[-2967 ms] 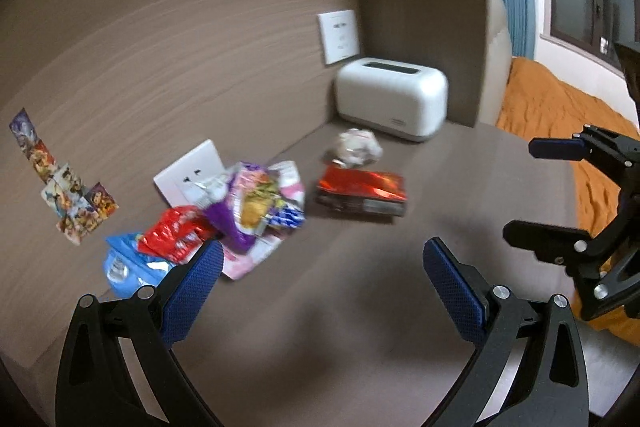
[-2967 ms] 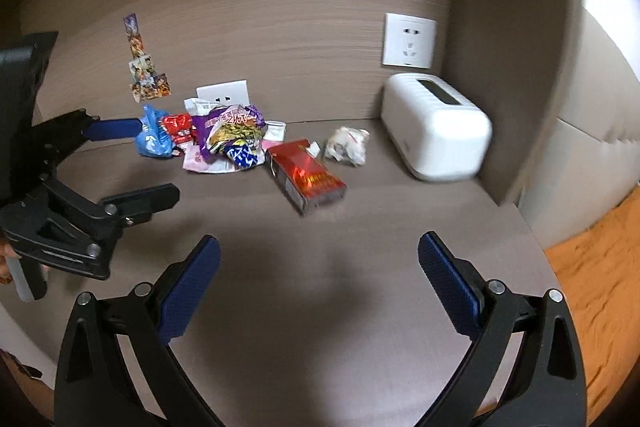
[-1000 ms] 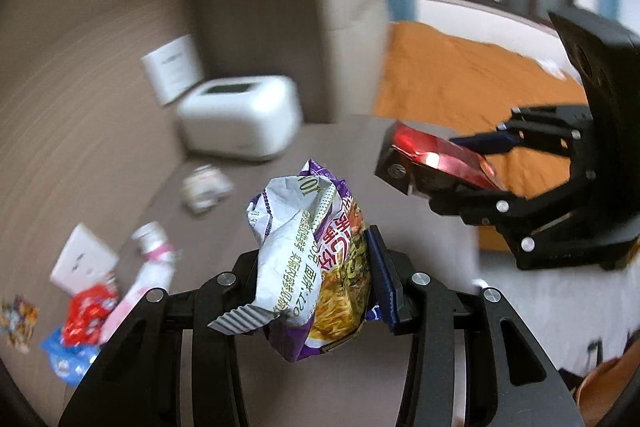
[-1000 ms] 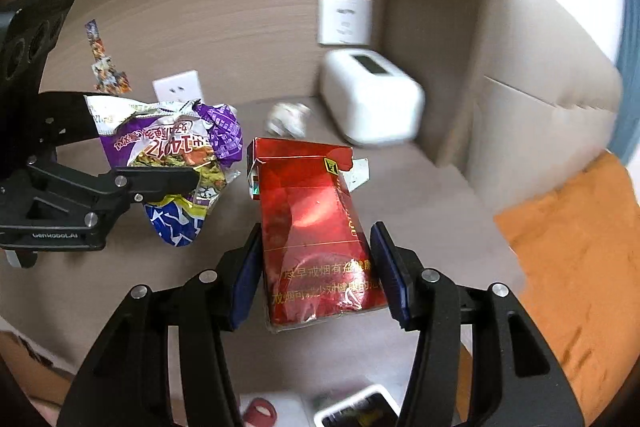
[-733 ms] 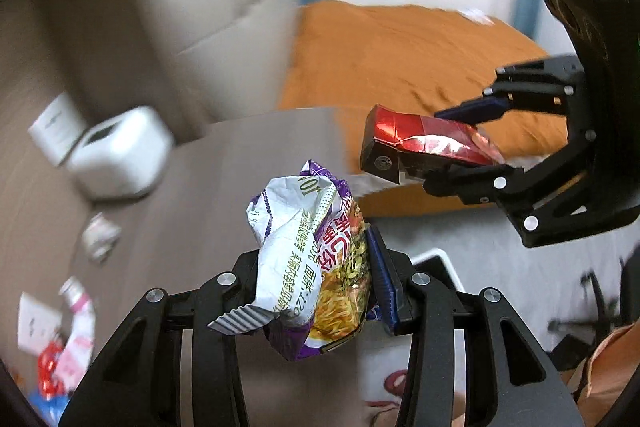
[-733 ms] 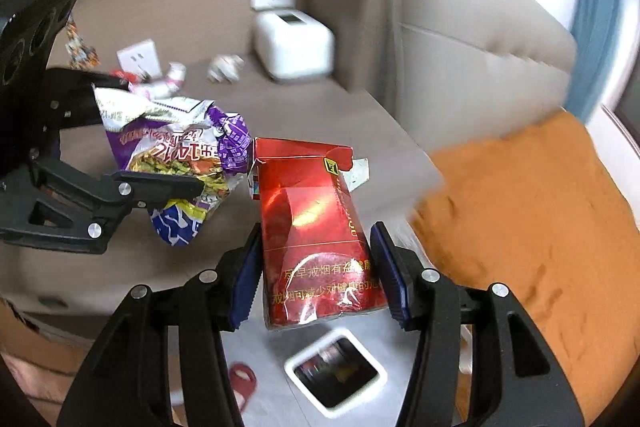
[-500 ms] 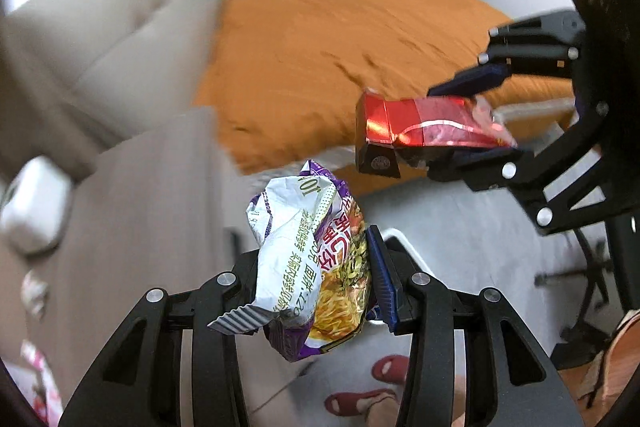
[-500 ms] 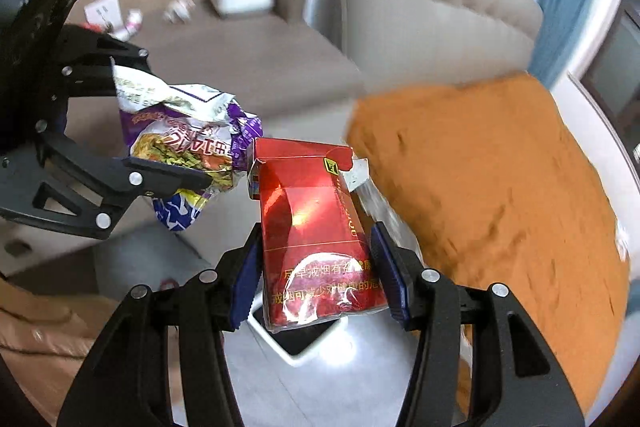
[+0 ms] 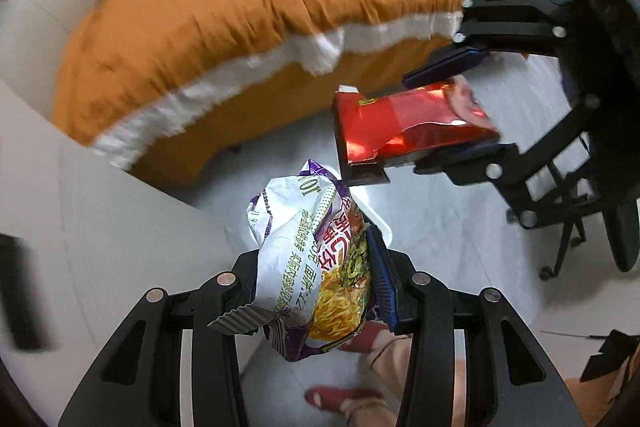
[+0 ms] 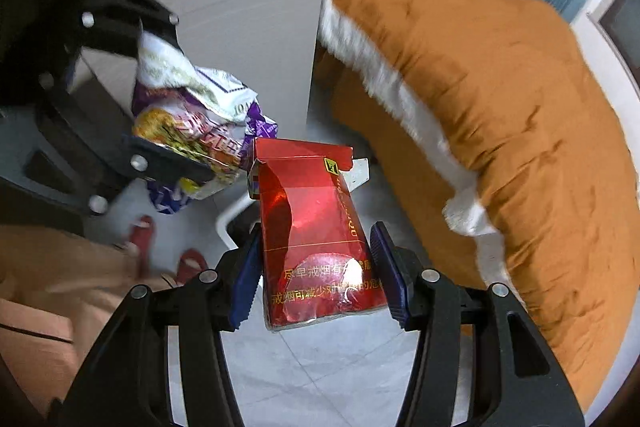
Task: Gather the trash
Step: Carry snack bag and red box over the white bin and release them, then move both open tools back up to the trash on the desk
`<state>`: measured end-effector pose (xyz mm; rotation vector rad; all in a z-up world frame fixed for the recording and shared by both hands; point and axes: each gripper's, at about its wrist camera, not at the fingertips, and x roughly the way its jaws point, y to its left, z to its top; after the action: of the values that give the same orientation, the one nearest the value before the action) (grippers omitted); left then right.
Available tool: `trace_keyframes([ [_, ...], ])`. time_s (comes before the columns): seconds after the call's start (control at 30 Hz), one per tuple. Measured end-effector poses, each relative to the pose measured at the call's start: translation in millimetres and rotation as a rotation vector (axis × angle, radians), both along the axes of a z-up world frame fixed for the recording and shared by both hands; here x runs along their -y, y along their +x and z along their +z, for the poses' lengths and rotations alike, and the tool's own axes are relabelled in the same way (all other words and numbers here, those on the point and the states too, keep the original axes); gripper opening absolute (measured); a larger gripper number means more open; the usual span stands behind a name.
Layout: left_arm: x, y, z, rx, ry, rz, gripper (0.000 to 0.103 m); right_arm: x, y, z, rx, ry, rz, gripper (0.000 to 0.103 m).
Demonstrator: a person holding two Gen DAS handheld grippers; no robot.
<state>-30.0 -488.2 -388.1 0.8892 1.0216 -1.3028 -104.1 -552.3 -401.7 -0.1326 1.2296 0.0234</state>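
My left gripper is shut on a crumpled purple and white noodle wrapper; the wrapper also shows in the right wrist view. My right gripper is shut on a red cigarette carton, which also shows in the left wrist view. Both are held in the air above the grey floor. A white trash bin's rim shows below, mostly hidden behind the carton and wrapper; its edge also peeks out in the left wrist view.
An orange bed cover with a white edge fills the right side. A white cabinet side stands at the left. Red slippers and a person's leg are on the tiled floor. A chair base stands at the right.
Both grippers swung away from the table with the wrapper and the carton, and now point down at the floor beside the bed. The bin rim has come into view beneath them.
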Motion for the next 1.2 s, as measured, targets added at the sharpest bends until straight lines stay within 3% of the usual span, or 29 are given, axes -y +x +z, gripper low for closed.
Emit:
trace_keyframes([
  [0.13, 15, -7, -76, 0.022, 0.072, -0.052, 0.043, 4, 1, -71, -0.042, 0.033, 0.047, 0.054],
  [0.33, 24, -4, -183, 0.017, 0.119, -0.092, 0.043, -5, 5, -176, -0.102, 0.053, 0.141, 0.054],
  [0.4, 24, -4, -211, -0.006, 0.126, -0.09, 0.051, -9, 5, -199, -0.116, 0.061, 0.169, 0.055],
  [0.43, 23, -4, -222, -0.029, 0.121, -0.089, 0.08, -10, 5, -207, -0.117, 0.066, 0.182, 0.059],
  [0.47, 23, -5, -231, -0.032, 0.117, -0.087, 0.097, -14, 3, -219, -0.118, 0.063, 0.215, 0.076],
  [0.5, 21, -6, -240, -0.013, 0.095, -0.083, 0.098, -17, 1, -223, -0.114, 0.058, 0.229, 0.091],
  [0.53, 21, -6, -250, -0.023, 0.098, -0.08, 0.098, -17, 1, -227, -0.103, 0.055, 0.243, 0.098],
  [0.6, 21, -3, -265, -0.049, 0.108, -0.06, 0.098, -21, -1, -242, -0.132, 0.047, 0.267, 0.098],
  [0.83, 20, -5, -267, -0.018, 0.114, -0.097, 0.098, -23, -1, -247, -0.128, 0.021, 0.268, 0.098],
  [1.2, 24, -3, -233, 0.008, 0.098, -0.108, 0.098, -9, 5, -206, -0.107, 0.003, 0.245, 0.098],
])
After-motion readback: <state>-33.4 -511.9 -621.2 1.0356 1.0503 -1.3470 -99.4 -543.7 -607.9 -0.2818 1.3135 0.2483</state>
